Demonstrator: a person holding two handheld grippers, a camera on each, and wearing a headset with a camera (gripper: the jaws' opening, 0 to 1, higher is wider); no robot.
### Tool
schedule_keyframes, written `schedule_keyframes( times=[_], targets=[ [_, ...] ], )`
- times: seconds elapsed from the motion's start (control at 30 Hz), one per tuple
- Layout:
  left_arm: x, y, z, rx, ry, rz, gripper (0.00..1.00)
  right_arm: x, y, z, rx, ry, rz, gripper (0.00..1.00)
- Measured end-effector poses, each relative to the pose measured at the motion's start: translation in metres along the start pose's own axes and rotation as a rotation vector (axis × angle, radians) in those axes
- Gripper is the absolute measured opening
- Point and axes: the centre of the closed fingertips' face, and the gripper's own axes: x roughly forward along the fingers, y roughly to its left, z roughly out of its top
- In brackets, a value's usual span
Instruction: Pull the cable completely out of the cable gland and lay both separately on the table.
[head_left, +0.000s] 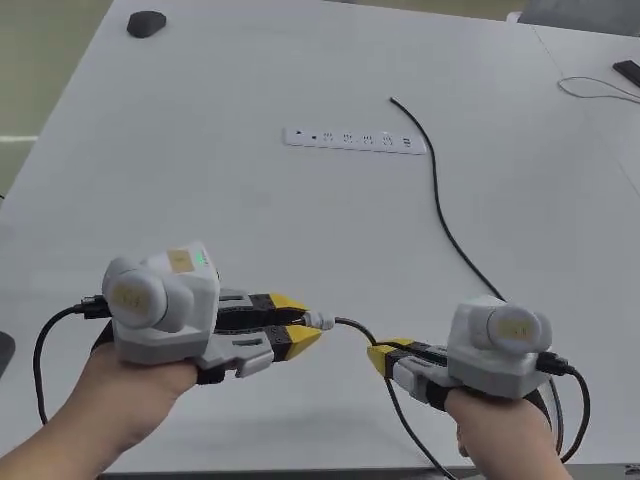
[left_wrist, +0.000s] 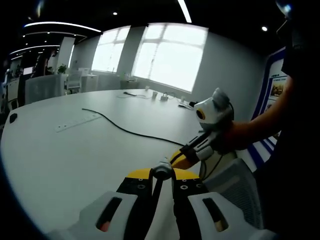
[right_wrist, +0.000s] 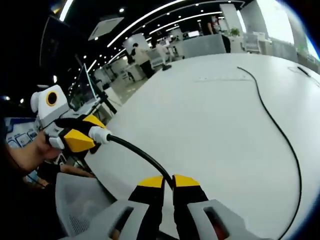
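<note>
I have the left gripper (head_left: 308, 320) with its yellow-tipped jaws closed nearly all the way on the small pale plastic cable gland (head_left: 319, 321), which sits right at their tips and pokes out a little beyond them. In the left gripper view the same gland (left_wrist: 162, 170) shows as a rounded knob pinched between the two jaw ends of the left gripper (left_wrist: 163, 177). The thin black cable (head_left: 350, 324) leaves the gland's front end, sags in a short arc through the air and runs into the right gripper (head_left: 381, 354), whose jaws are shut tight on it with barely a gap. The right gripper view confirms this: the cable (right_wrist: 141, 153) passes between the right gripper's (right_wrist: 168, 181) closed jaw tips and leads ahead and to the left to the gland (right_wrist: 101, 135) in the left gripper (right_wrist: 94, 133) opposite. The two sets of jaws point at each other, near but apart, just above the near edge of the wide white counter (head_left: 200, 190). So the cable is in the gland, not free of it. Its long remainder lies on the counter, ahead of the right jaws, curving away to end near a flat white power strip (head_left: 355, 140) far beyond both grippers. A dark oval mouse (head_left: 147, 23) lies further off, ahead of the left jaws.
</note>
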Motion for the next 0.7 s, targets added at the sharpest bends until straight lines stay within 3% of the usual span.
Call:
schedule_keyframes(
  times=[0.23, 0.47, 0.57, 0.7],
  targets=[
    [-0.001, 0.003, -0.002, -0.001, 0.003, -0.003, 0.15, 0.001, 0.002, -0.001, -0.001, 0.006, 0.013, 0.01],
    [-0.005, 0.004, -0.006, 0.005, 0.008, -0.004, 0.15, 0.000, 0.006, -0.002, -0.050, 0.005, 0.023, 0.02],
    [-0.007, 0.003, -0.007, 0.006, 0.010, -0.006, 0.15, -0.002, 0.010, -0.003, -0.111, 0.003, 0.025, 0.03],
    [-0.008, 0.002, -0.009, 0.007, 0.020, -0.009, 0.15, -0.005, 0.018, 0.000, -0.139, 0.001, 0.035, 0.10]
  ],
)
